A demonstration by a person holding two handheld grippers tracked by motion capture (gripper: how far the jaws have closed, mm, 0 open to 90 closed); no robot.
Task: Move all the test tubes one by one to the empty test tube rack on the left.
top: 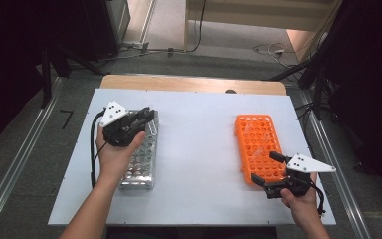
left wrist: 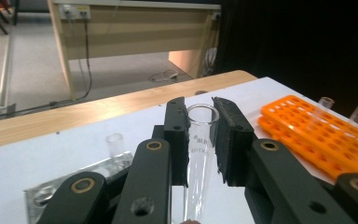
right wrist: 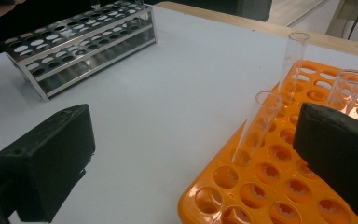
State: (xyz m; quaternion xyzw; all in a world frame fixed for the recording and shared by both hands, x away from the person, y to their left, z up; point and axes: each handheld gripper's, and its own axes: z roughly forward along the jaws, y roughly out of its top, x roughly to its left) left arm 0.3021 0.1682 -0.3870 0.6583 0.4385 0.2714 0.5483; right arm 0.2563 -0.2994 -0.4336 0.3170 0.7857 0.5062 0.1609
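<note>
Left gripper [left wrist: 200, 135] clamps a glass tube [left wrist: 198, 154] above the metal rack [top: 140, 162]; right gripper [top: 273, 173] gapes wide at the orange rack's [top: 256, 144] near edge.

Even overhead light falls on the white rectangular tabletop [top: 199, 149], which reads bright and nearly shadowless in the high view, while the room from 9 to 12 o'clock and at 3 o'clock sinks into near black. That view is soft and low in detail. In the left gripper view the clear glass test tube [left wrist: 199, 154] is fairly sharp; the orange plastic rack [left wrist: 321, 135] at 3 o'clock blurs. In the right gripper view the black jaws at 7 and 4 o'clock are soft, and the shiny metal rack [right wrist: 81, 44] at 11 o'clock shows pale glints.
</note>
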